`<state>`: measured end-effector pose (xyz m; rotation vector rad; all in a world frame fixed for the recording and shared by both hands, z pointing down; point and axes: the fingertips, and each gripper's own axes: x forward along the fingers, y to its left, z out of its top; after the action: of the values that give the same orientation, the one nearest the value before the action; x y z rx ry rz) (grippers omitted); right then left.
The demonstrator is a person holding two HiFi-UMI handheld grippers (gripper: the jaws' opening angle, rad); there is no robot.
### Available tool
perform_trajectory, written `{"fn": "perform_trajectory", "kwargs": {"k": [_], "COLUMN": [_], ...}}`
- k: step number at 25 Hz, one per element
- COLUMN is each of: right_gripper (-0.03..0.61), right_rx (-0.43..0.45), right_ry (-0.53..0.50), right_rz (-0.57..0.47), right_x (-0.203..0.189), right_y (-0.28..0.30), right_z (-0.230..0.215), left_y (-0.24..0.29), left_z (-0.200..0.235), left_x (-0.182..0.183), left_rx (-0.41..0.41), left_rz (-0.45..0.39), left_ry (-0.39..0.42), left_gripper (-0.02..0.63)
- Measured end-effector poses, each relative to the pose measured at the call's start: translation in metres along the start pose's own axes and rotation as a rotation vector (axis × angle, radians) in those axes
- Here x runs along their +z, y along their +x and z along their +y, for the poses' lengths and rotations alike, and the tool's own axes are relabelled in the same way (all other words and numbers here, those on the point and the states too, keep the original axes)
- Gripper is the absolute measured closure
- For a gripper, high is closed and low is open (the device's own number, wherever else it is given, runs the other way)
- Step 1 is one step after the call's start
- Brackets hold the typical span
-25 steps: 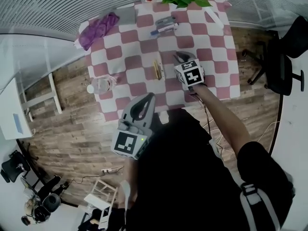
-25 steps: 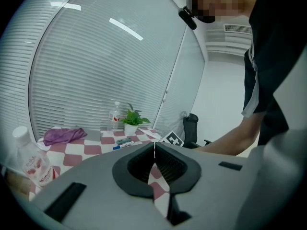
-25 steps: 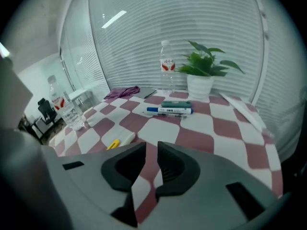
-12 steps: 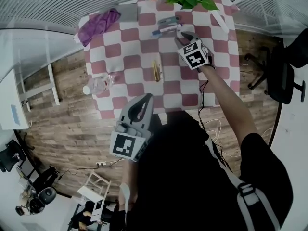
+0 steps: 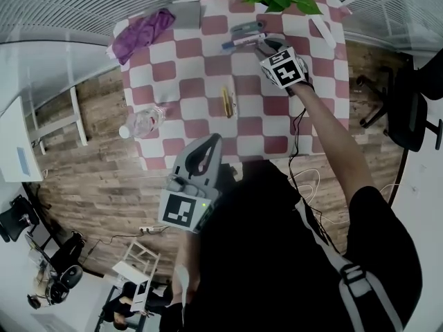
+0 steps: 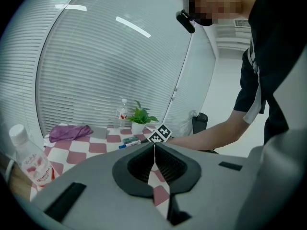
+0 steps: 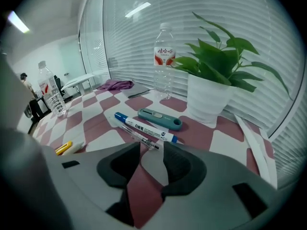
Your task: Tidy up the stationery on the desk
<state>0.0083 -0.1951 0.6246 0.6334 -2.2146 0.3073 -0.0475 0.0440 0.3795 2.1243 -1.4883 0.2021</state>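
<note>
A: Surface and surroundings?
B: One desk (image 5: 181, 81) under a pink-and-white checked cloth, wood floor below, blinds behind. Far edge: potted plant (image 7: 208, 97) and water bottle (image 7: 164, 56). Far left corner: purple cloth (image 5: 142, 33). Left edge: second bottle (image 5: 142, 122).
A: Stationery, by location?
B: Far group, near the plant: teal utility knife (image 7: 159, 118), whiteboard marker (image 7: 144, 126), clear pen (image 7: 139, 139), lying loose side by side. Mid-desk, well apart from those: yellow pen (image 5: 225, 102) with a pale item beside it.
A: Tools?
B: Right gripper (image 7: 152, 147): jaws apart, just been opening, nothing between them but cloth. The clear pen lies just ahead of the tips. Left gripper (image 6: 154, 150): jaws pressed together, empty, held off the desk's near edge.
A: Progress?
B: Judged early. No item is gathered and no holder or case shows for them. Two scattered groups remain. Likely step in hand: a first pick from the far group
</note>
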Motion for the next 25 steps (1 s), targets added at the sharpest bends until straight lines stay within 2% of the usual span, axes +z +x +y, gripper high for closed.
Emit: {"fn": "perform_trajectory", "kwargs": {"k": [5, 17, 25], "right_gripper": [0.411, 0.494, 0.518], "right_rx": [0.026, 0.029, 0.062], "right_ry": [0.051, -0.021, -0.045], "right_rz": [0.005, 0.028, 0.04], "right_x": [-0.002, -0.008, -0.021], "right_y": [0.004, -0.006, -0.018], "right_z": [-0.001, 0.008, 0.03], "left_y": [0.001, -0.007, -0.011], "left_z": [-0.001, -0.007, -0.016], "left_x": [-0.002, -0.004, -0.007], "left_rx": [0.002, 0.004, -0.013], "left_rz": [-0.001, -0.01, -0.015], "left_ry": [-0.004, 0.008, 0.015], "left_gripper": [0.58, 0.58, 0.58]}}
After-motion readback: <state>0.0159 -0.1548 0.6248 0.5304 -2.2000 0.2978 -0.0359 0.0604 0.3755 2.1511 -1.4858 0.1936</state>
